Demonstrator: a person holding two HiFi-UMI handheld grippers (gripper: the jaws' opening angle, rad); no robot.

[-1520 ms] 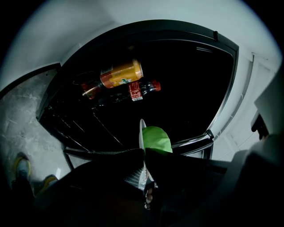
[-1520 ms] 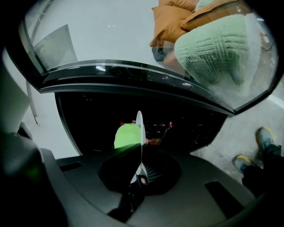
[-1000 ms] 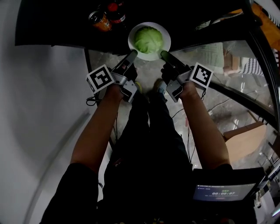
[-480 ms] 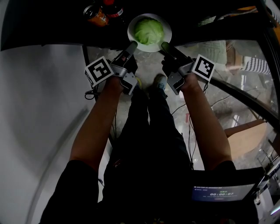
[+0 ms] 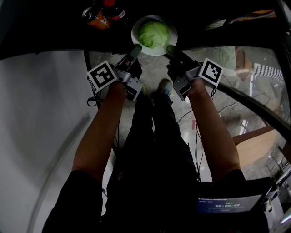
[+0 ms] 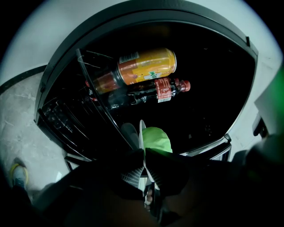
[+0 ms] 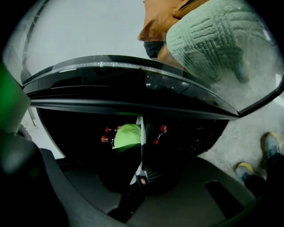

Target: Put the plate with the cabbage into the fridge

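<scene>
A white plate (image 5: 167, 43) carries a pale green cabbage (image 5: 153, 33) and hangs at the dark fridge opening (image 5: 200, 13). My left gripper (image 5: 136, 48) is shut on the plate's left rim, my right gripper (image 5: 169, 48) on its right rim. In the left gripper view the plate (image 6: 141, 133) stands edge-on between the jaws, the cabbage (image 6: 156, 139) to its right, and the left gripper (image 6: 144, 160) pinches it. In the right gripper view the plate (image 7: 140, 128) is edge-on too, with the cabbage (image 7: 128, 135) to its left and the right gripper (image 7: 140, 162) clamped on it.
An orange can (image 6: 146, 66) and a dark bottle with a red cap (image 6: 157, 90) lie on the fridge's wire shelf (image 6: 66, 119), left of the plate. The can (image 5: 95, 19) and bottle (image 5: 112, 10) also show in the head view. A glass door (image 5: 245, 63) stands at the right.
Both grippers have carried the plate with the cabbage a little forward and up, towards the fridge opening. The can and bottle have shifted to the left in the head view.
</scene>
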